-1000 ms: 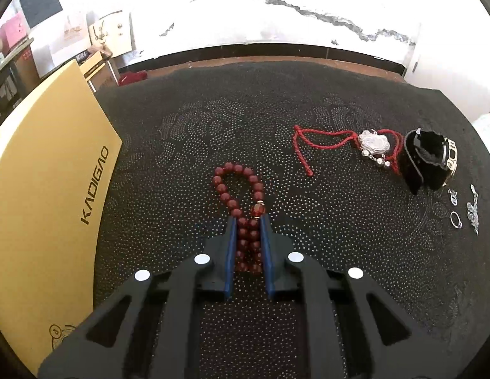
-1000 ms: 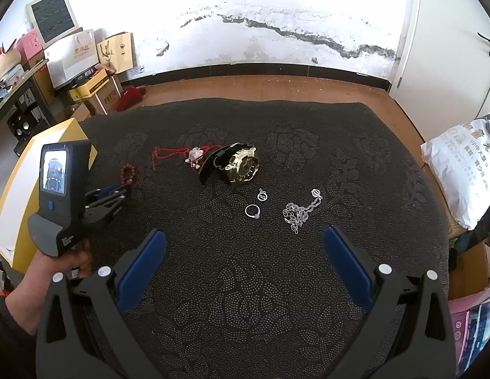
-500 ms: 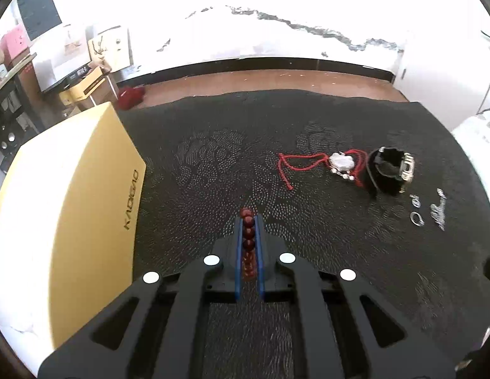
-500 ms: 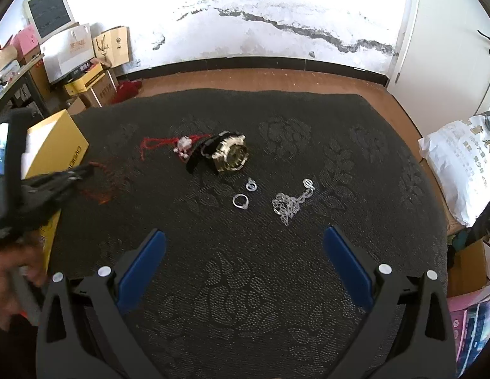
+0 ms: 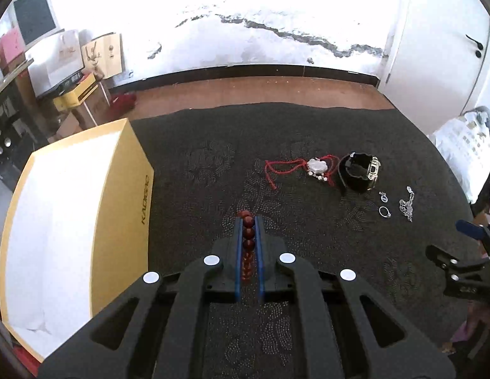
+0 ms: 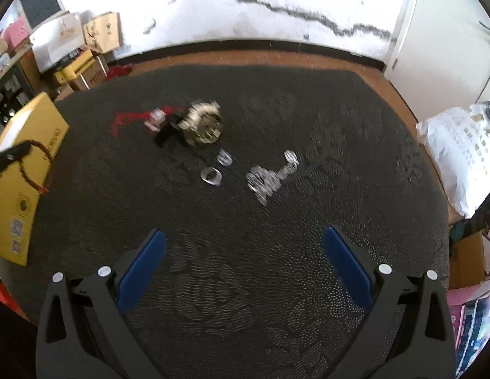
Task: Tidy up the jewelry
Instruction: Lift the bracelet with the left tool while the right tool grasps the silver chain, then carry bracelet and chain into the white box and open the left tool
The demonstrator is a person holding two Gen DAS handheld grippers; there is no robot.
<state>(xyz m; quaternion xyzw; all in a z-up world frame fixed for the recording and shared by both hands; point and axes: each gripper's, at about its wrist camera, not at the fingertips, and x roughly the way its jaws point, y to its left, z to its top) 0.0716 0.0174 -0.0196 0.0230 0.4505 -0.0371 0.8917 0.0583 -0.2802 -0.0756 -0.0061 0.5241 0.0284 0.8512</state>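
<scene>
Red round-bead bracelet is pinched between the pressed-together fingers of the left gripper, raised off the dark patterned cloth (near its left edge, beside the yellow cardboard box). Right gripper fingers are spread wide, holding nothing.

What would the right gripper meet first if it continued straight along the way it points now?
Probably bare black cloth. The right gripper stands open, empty, angled down; nothing lies between its fingers. The silver chain and ring lie farther ahead, though depth is unclear.
</scene>
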